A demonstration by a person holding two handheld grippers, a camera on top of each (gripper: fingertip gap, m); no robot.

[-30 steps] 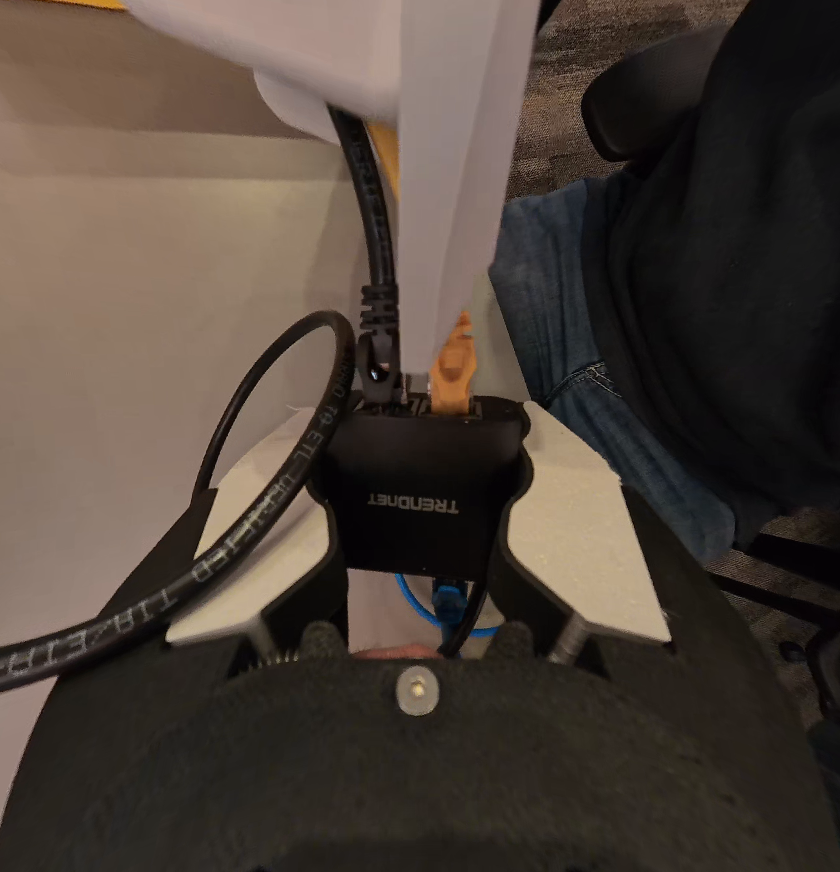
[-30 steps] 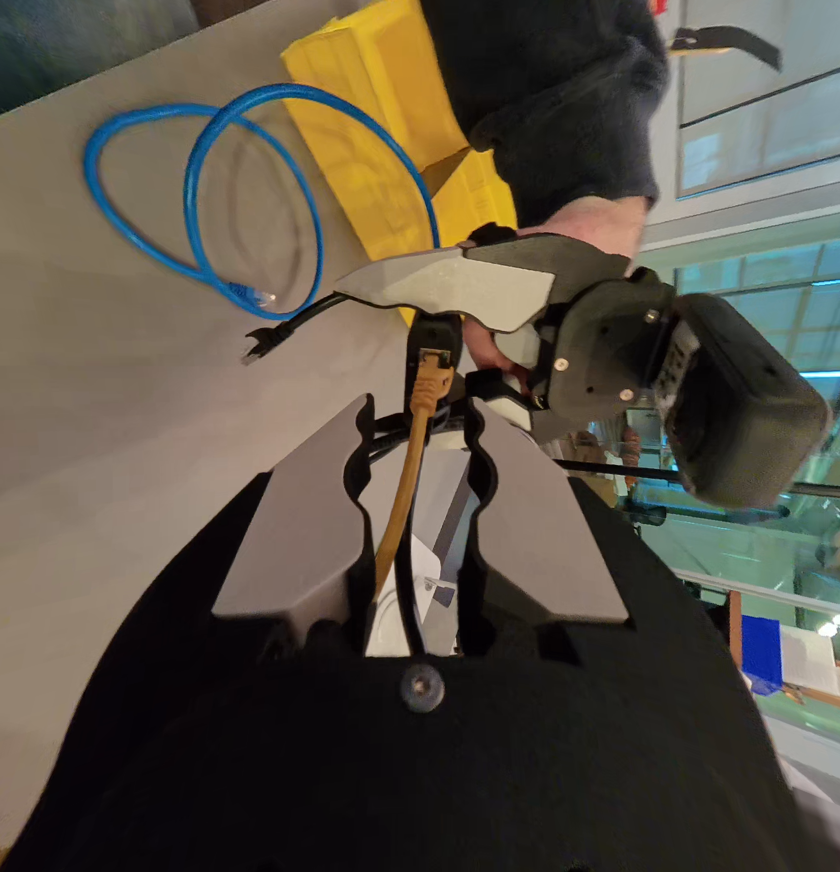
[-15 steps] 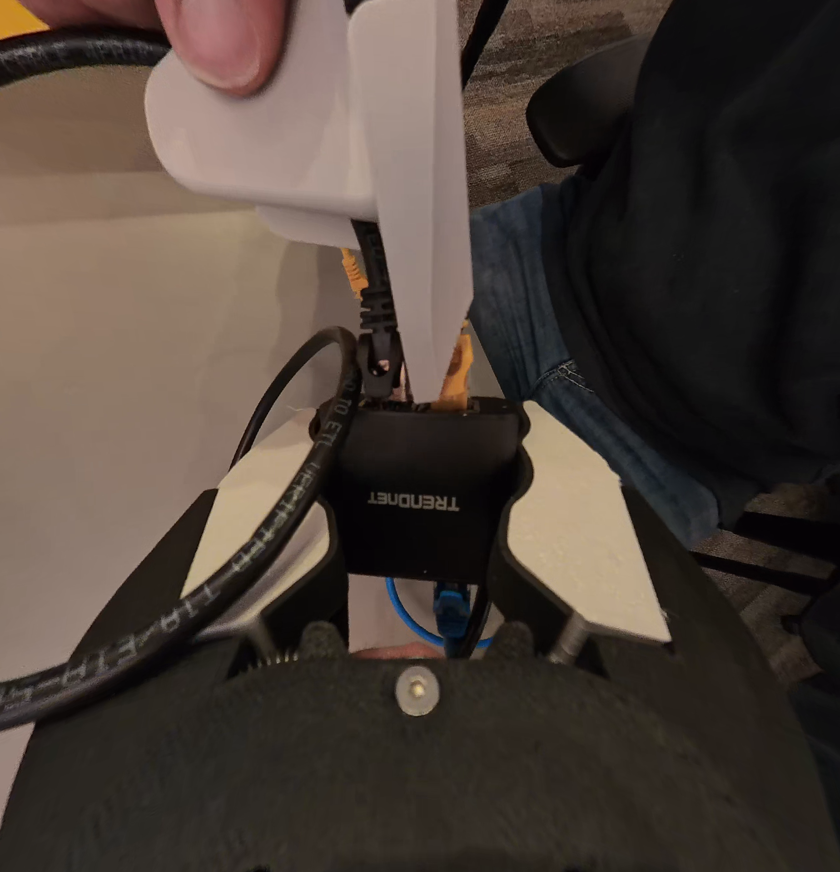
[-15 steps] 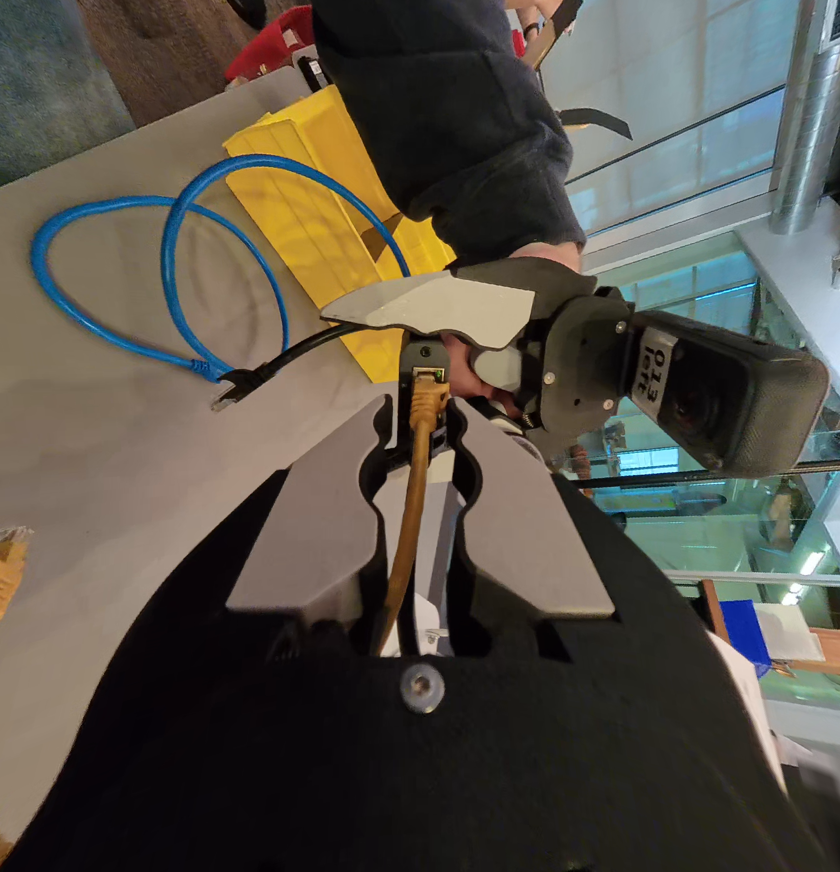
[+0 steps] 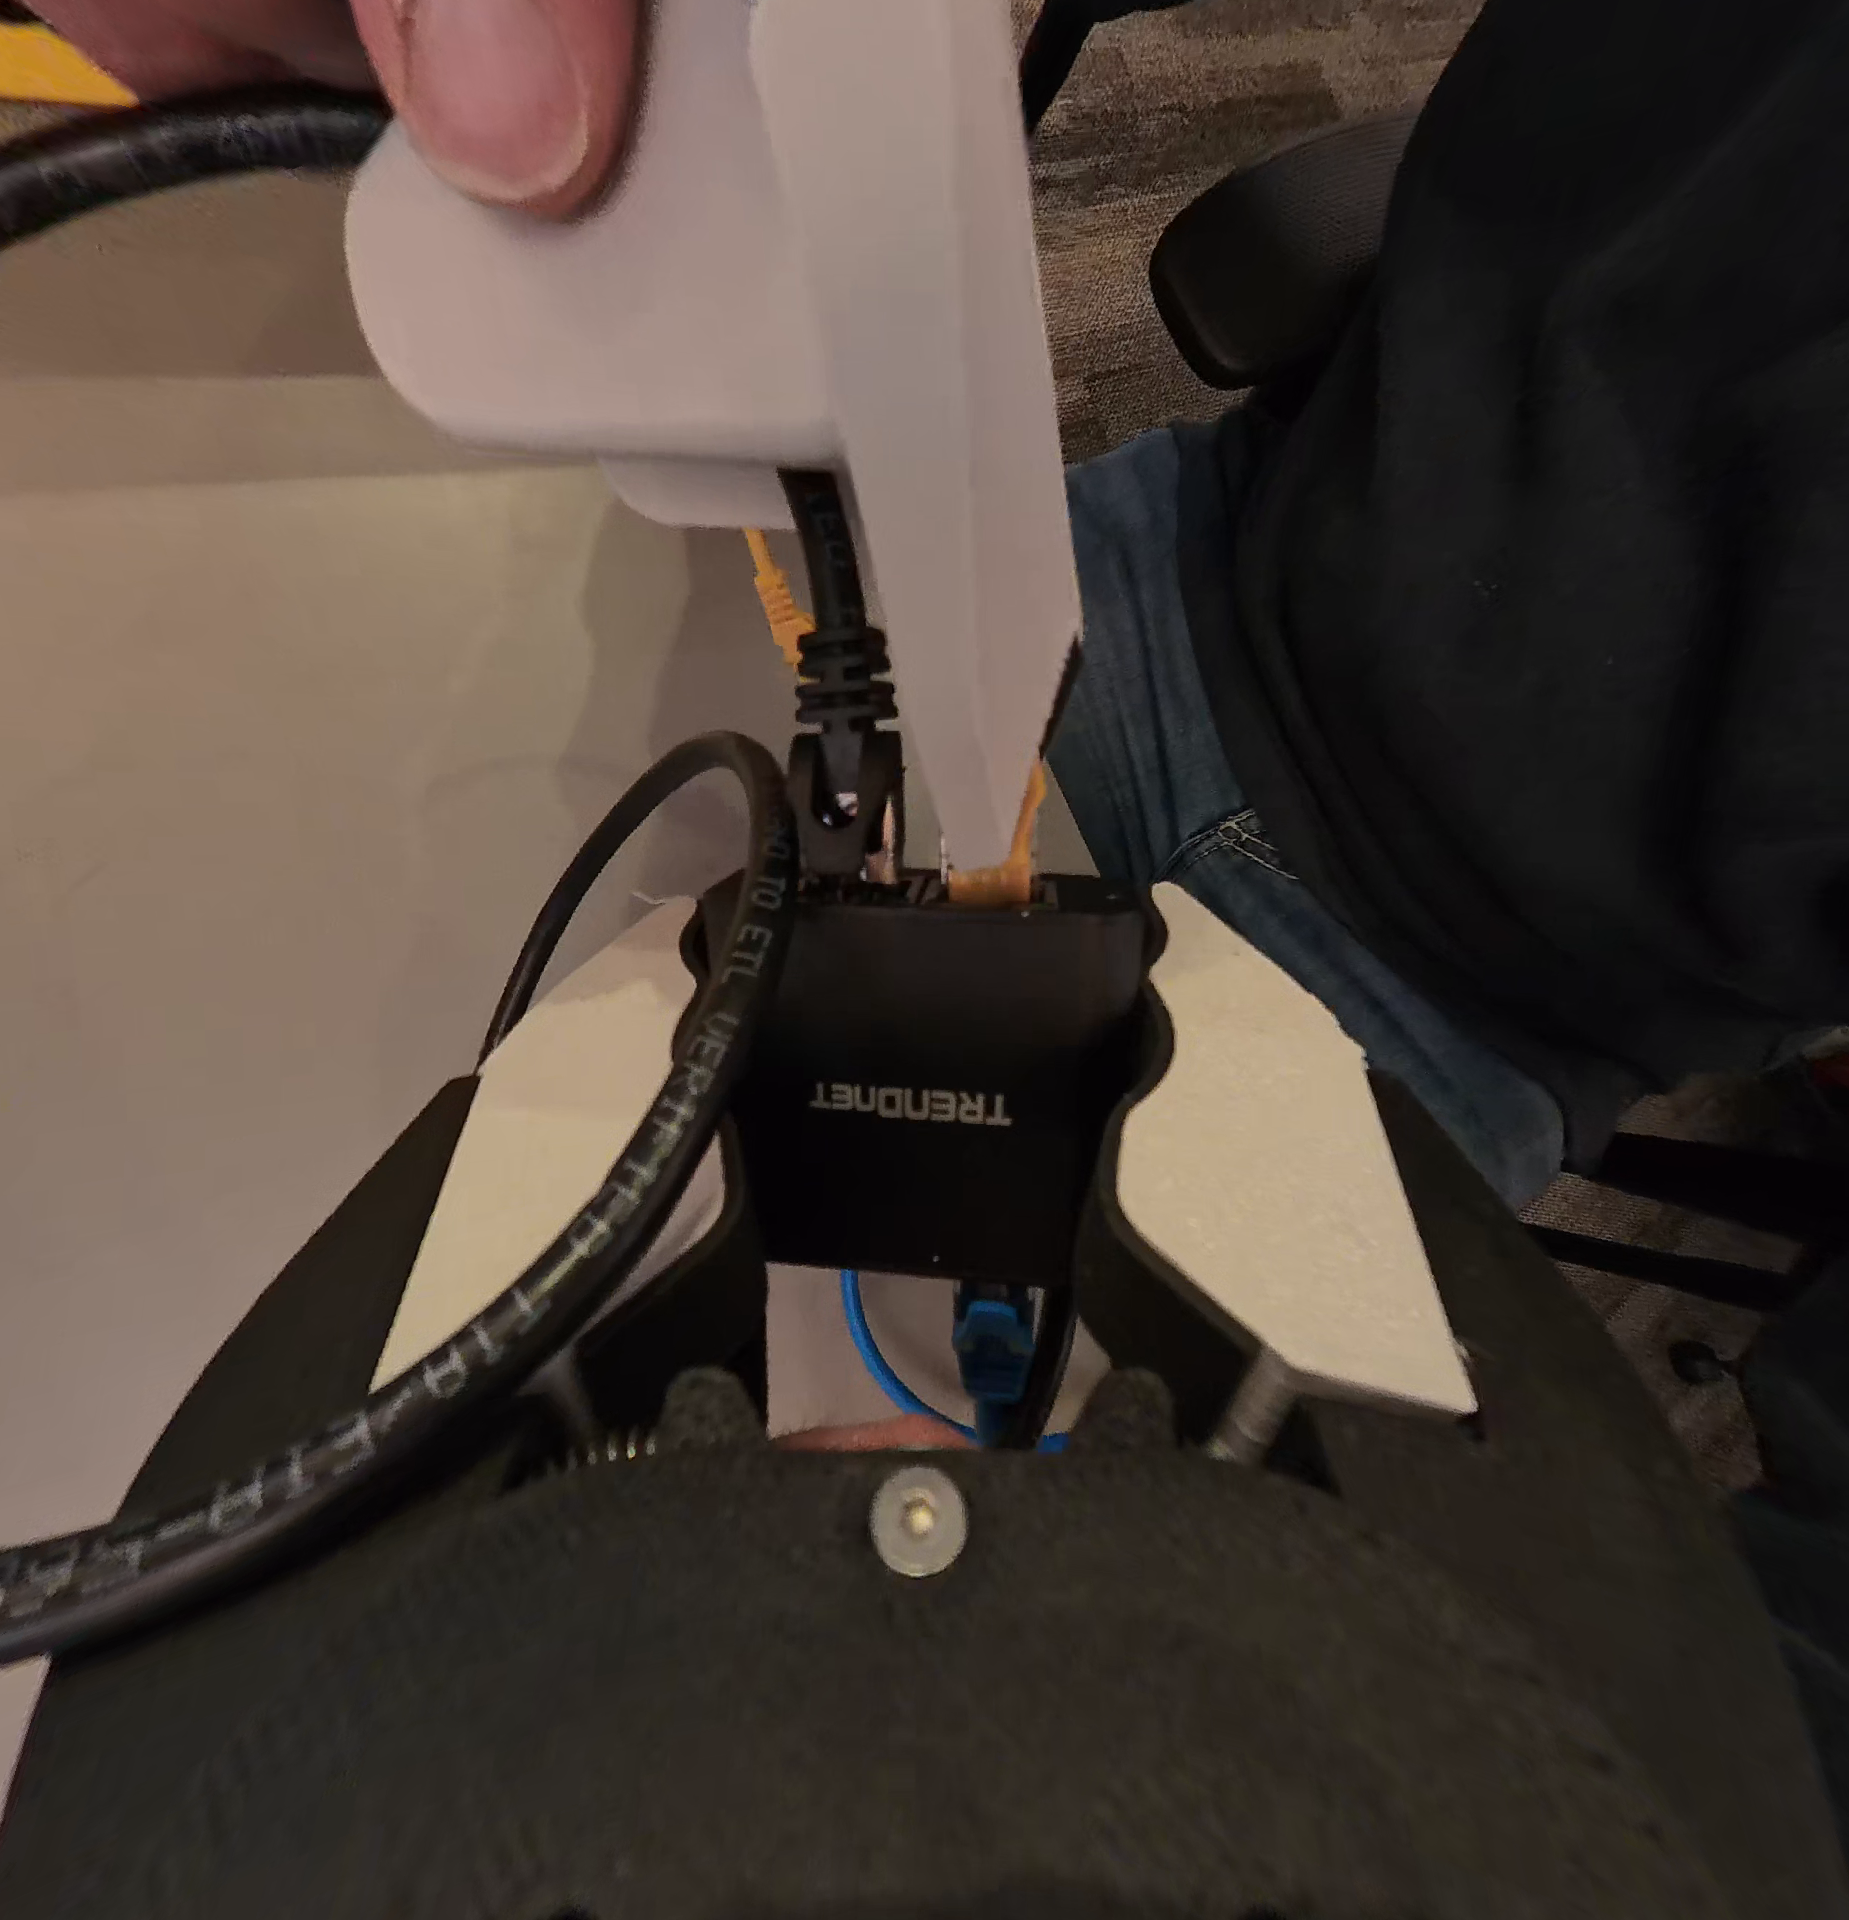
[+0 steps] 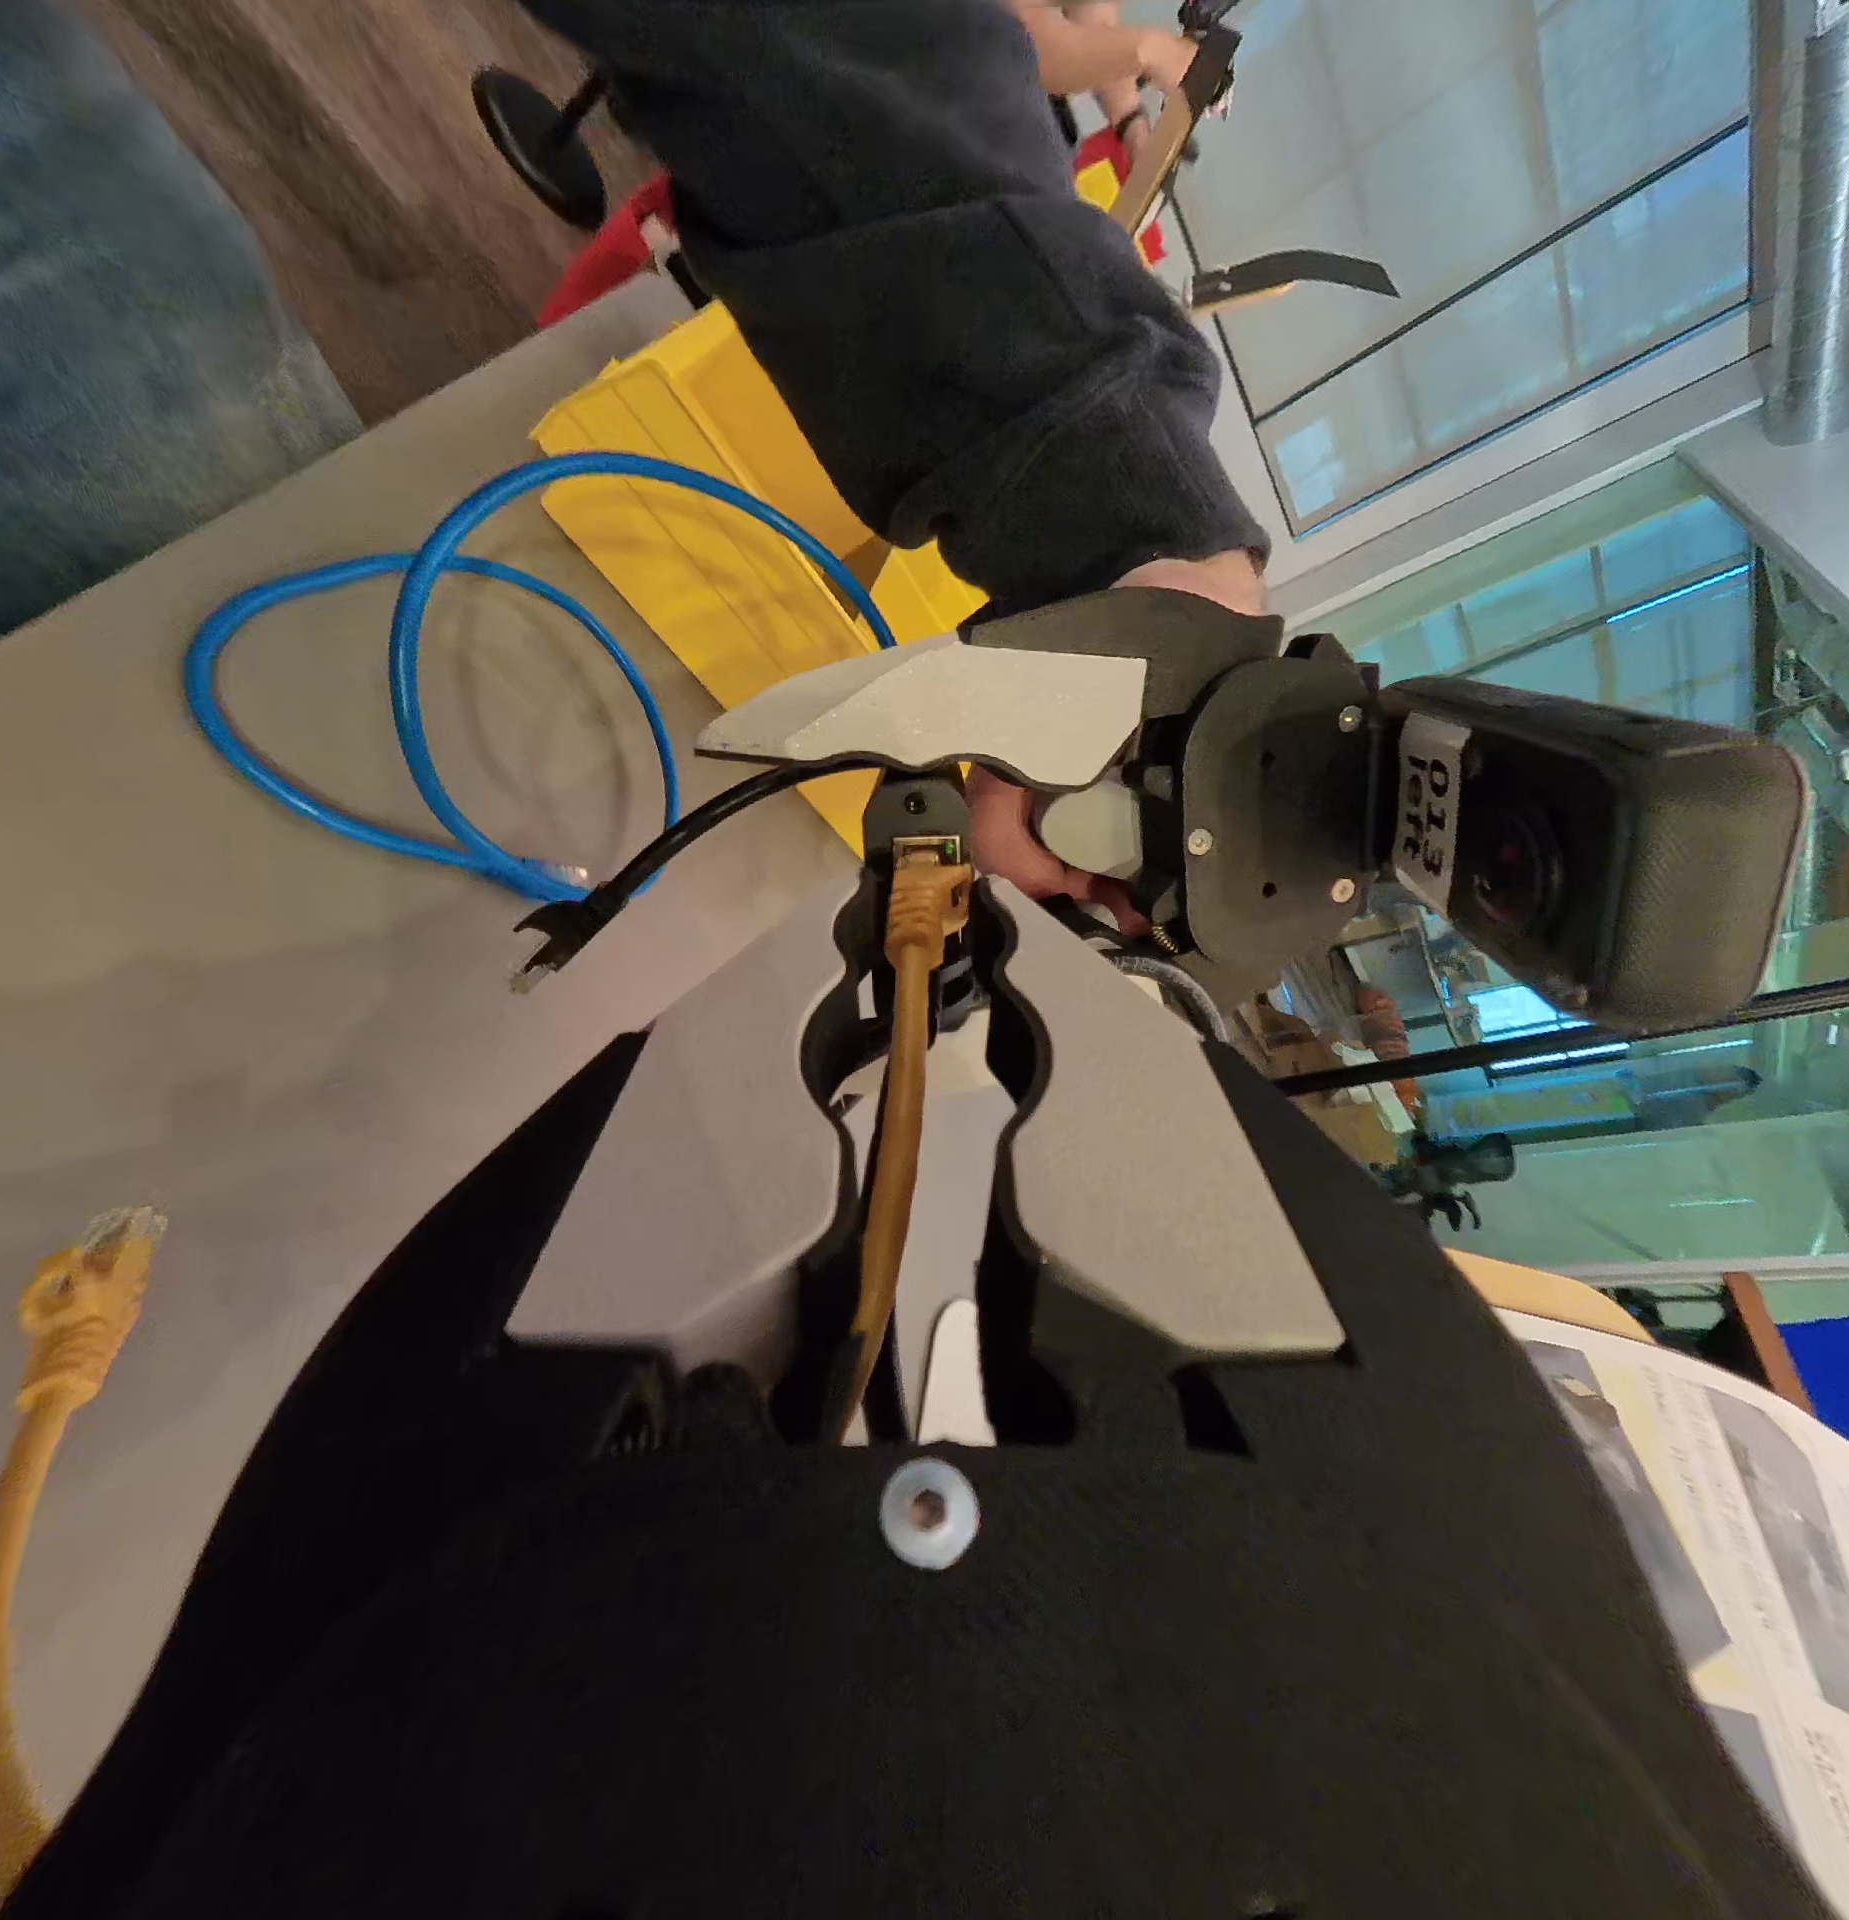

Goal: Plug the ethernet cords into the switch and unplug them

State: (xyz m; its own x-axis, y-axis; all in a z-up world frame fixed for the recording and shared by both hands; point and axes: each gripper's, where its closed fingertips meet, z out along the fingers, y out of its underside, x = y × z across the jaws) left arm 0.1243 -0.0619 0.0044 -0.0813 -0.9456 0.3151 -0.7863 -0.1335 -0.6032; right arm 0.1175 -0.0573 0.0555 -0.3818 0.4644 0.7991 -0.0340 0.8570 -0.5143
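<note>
My left gripper [image 5: 925,914] is shut on the small black switch [image 5: 930,1081] and holds it over the table edge. A black cord [image 5: 842,769] and an orange cord's plug [image 5: 987,883] sit in its ports. My right gripper [image 6: 920,914] is shut around the orange cord [image 6: 899,1091] just behind the plug, which is in the switch [image 6: 915,821]; a green light shows at the port. The right gripper's white finger [image 5: 951,520] comes down from above in the left wrist view. A blue plug [image 5: 987,1340] hangs under the switch.
On the grey table [image 6: 224,1039] lie a coiled blue cord [image 6: 421,675], a loose black plug [image 6: 546,935], the orange cord's free end [image 6: 78,1309] and a yellow bin [image 6: 712,540]. A person's jeans [image 5: 1211,831] and a chair are right of the table edge. Spacing between my two grippers at the tips: around 5 cm.
The right gripper has tilted and drawn back a little along the orange cord, so a thumb on it now shows. The plug stays in the switch. The left gripper holds still.
</note>
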